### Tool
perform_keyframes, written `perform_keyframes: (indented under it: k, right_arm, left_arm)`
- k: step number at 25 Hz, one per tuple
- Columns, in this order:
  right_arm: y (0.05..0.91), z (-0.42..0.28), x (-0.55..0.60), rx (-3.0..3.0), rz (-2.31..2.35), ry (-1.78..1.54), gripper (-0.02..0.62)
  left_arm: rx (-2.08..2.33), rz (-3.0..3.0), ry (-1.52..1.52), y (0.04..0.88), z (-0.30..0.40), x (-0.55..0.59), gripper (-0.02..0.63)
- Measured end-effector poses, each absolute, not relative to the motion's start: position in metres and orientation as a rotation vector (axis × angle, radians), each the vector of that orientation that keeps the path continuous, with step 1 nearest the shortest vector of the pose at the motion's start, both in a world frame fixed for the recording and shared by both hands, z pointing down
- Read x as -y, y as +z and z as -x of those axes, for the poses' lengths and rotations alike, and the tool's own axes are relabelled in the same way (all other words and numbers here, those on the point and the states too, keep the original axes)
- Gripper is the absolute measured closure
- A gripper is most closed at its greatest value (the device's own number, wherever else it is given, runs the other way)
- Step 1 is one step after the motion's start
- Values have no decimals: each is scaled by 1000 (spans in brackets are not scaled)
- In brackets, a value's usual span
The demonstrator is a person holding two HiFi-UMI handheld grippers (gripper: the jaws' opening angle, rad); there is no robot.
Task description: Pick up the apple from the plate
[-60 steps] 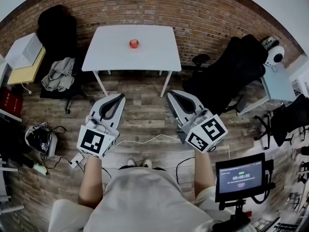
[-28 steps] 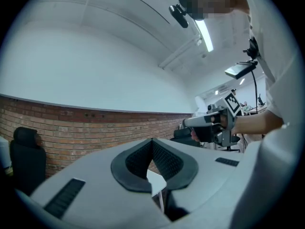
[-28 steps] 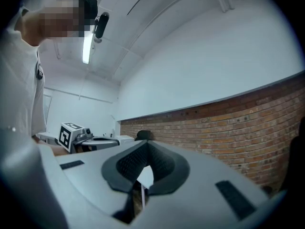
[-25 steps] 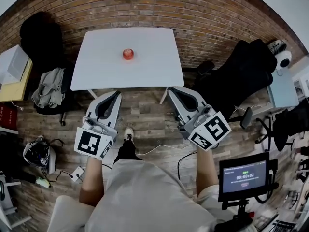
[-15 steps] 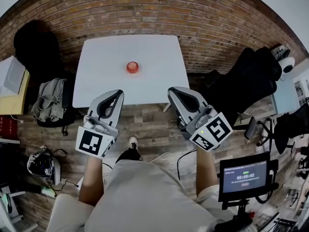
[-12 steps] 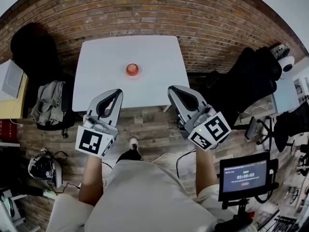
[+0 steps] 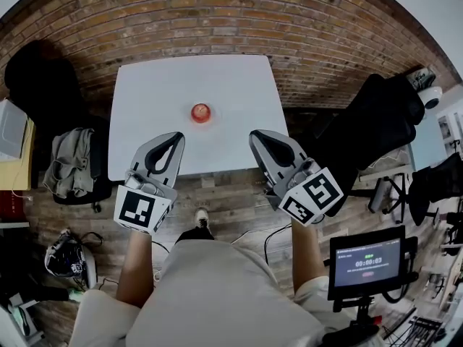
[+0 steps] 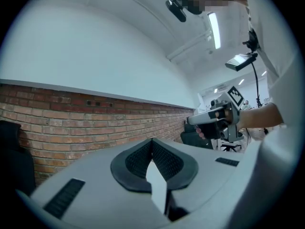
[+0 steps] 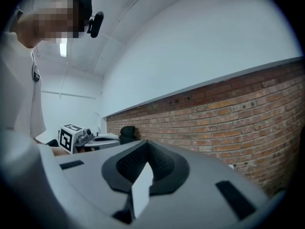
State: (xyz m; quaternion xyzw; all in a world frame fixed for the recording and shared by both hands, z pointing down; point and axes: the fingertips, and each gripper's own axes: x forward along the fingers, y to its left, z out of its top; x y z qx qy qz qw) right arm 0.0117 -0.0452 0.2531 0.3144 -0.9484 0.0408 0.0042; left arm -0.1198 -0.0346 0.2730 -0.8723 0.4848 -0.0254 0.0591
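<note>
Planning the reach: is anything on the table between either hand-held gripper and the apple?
Nothing visible does: only bare white table lies between the apple and the left hand-held gripper or the right hand-held gripper, both shut.

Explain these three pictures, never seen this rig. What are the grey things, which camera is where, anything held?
No robot here: a person holds a two-jaw gripper in each hand. The head view looks down from a camera on the person's head: left gripper, right gripper. The other two views come from cameras riding on each gripper, looking along its jaws toward the brick wall. A red apple sits on the white table. Both grippers are shut and empty, hovering over the table's near edge, short of the apple.
</note>
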Motion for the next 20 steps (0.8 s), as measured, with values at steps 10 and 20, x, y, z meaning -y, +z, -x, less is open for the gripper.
perform_keyframes:
  k: [10, 20]
  right_arm:
    - [277, 25, 89, 2913, -989, 192, 595]
    - [285, 29, 110, 2874, -1091, 284, 595]
  left_arm:
    - [-1479, 2700, -120, 293, 156, 88, 600]
    - [-1340, 2751, -284, 307, 151, 117, 498]
